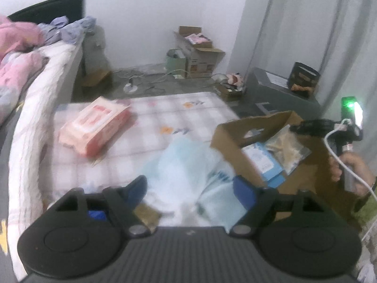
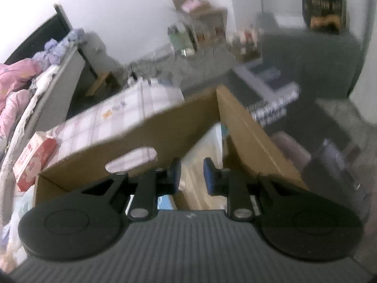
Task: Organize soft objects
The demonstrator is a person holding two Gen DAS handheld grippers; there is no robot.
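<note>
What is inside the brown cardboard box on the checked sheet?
Inside the cardboard box lie a clear bag of beige stuff and a pale blue packet. The box walls cover whatever lies lower or nearer the sides.

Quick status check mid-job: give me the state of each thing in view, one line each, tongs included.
Left tongs: open, nothing pressed between the pads, over the light blue pack.
Right tongs: narrow gap, above the box; whether they pinch anything cannot be told.
Cardboard box: open-topped, already holding packets.
Light blue pack: lying on the checked cover, outside the box.
Pink pack: lying flat on the checked cover, outside the box.
</note>
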